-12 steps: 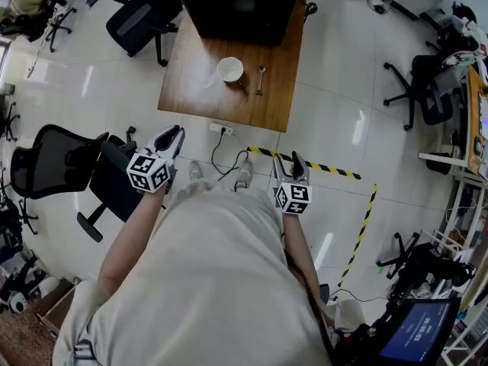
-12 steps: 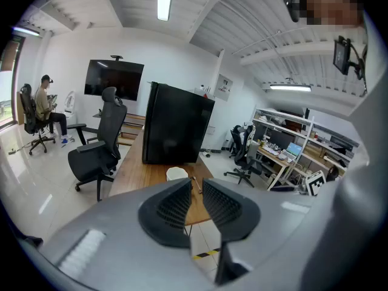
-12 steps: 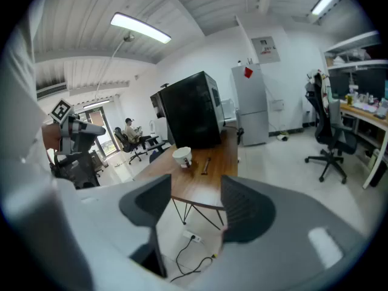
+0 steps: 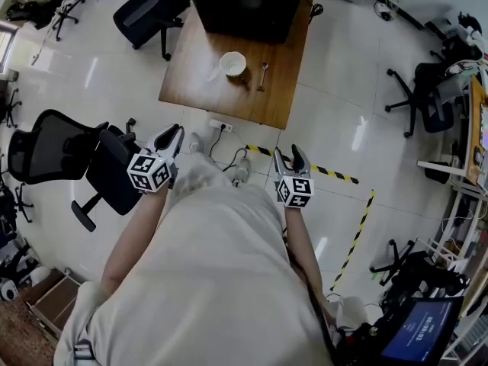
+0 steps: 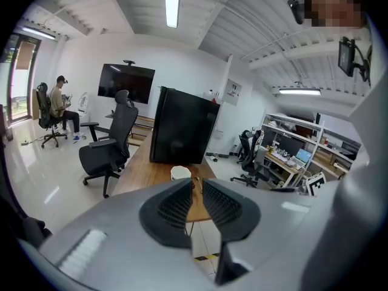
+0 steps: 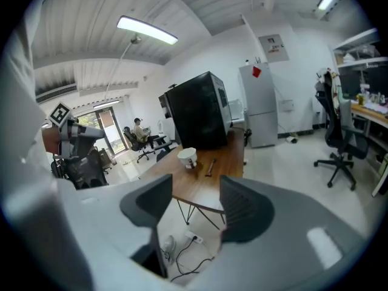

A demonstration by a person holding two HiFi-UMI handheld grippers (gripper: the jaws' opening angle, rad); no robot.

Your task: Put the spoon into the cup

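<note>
The small metal spoon [image 4: 262, 75] lies flat on the brown wooden table [image 4: 194, 82]. It is just beside the round white cup [image 4: 232, 64] and not touching it. The cup stands upright with its mouth upward, so it is fit to receive the spoon as it stands. Both sit in front of a large black box-shaped unit [image 4: 244, 6] at the table's far end, with bare wood around them. This leaves room for an approach from the person's side. The person stands on the white tiled floor [image 4: 335, 90], well apart from the table, with both claws held out in front, tilted somewhat downward and aimed toward the table. The right claw [image 6: 196, 190] has its jaws spread wide with nothing between them. In my judgement this is readiness to take the spoon, which lies on that side of the cup. The left claw [image 5: 197, 185] has its jaws drawn nearly together, with only a slit showing, and grips nothing; it appears idle. Neither claw is near the spoon or the cup. The task is judged not yet begun, and closing the distance to the table comes first.
</note>
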